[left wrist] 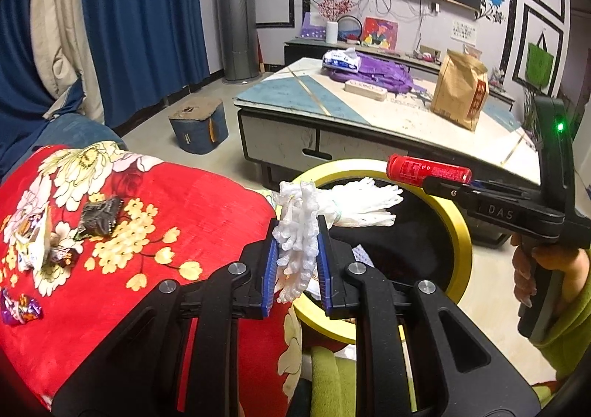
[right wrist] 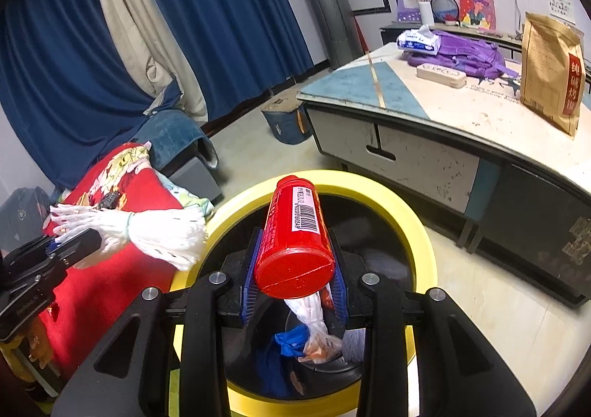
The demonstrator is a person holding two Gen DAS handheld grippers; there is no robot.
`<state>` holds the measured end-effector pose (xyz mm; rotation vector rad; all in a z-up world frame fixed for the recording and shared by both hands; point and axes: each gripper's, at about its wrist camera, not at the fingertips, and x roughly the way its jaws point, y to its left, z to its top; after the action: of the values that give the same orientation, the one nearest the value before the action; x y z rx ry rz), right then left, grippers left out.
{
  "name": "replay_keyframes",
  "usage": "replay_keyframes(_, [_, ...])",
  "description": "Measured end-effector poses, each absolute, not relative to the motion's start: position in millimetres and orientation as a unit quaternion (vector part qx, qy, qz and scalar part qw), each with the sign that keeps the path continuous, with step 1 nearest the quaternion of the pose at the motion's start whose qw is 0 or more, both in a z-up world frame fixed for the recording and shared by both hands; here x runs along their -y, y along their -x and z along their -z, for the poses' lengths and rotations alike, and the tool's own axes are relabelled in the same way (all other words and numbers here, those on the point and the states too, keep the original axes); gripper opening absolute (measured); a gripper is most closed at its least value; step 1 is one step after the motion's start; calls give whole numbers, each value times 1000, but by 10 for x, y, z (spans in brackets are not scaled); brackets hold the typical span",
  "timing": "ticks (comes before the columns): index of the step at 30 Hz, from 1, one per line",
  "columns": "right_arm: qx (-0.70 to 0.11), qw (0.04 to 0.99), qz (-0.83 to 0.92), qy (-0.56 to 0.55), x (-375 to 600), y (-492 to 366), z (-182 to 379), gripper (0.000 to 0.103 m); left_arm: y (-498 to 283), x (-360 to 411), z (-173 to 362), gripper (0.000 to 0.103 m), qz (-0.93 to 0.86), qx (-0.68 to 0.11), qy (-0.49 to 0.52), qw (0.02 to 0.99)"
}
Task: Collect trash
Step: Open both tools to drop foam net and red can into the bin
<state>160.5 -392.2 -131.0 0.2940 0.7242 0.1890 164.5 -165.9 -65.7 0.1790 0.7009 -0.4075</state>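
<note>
Two wrappers (left wrist: 99, 216) left view only; bin (right wrist: 413, 228) contents right.

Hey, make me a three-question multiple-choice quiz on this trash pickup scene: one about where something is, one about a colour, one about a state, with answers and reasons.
1. Where is the red bottle?
A. On the coffee table
B. Over the bin opening
C. On the floor

2. What colour is the bin's rim?
A. Yellow
B. Green
C. Grey

3. What is the left claw doing?
A. Hanging open
B. Shut on nothing
C. Shut on the white gloves

Answers:
1. B: the right claw holds the bottle above the dark inside of the bin, where trash already lies.
2. A: the round rim shows yellow in both wrist views.
3. C: the white knit fabric sits clamped between the blue pads, its fingers reaching over the rim.
</note>
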Motion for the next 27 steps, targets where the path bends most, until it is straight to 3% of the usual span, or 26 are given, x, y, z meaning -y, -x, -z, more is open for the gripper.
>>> replay_keyframes(10, [-378,908,-86,-157,4000,-1635,1447,32,-1690,1829,824,15,208,-360,-108,903])
replay_keyframes(11, [-380,907,-84,-160,4011,-1637,1455,33,-1697,1834,828,24,208,-361,-108,903])
replay_keyframes(12, [-380,907,-83,-161,4022,-1641,1455,40,-1705,1833,826,37,206,-361,-108,903])
replay_keyframes(13, [-378,908,-80,-164,4038,-1638,1448,49,-1705,1825,820,45,205,-359,-105,904])
replay_keyframes(14, [-375,909,-77,-166,4053,-1630,1440,52,-1706,1810,810,55,204,-358,-100,905])
replay_keyframes(16, [-369,911,-73,-168,4071,-1614,1414,59,-1702,1775,779,65,204,-357,-89,907])
replay_keyframes(18, [-364,914,-65,-168,4074,-1600,1394,64,-1704,1711,735,92,204,-352,-64,911])
replay_keyframes(27, [-337,926,-70,-152,3975,-1546,1235,68,-1648,1489,574,93,168,-331,-33,928])
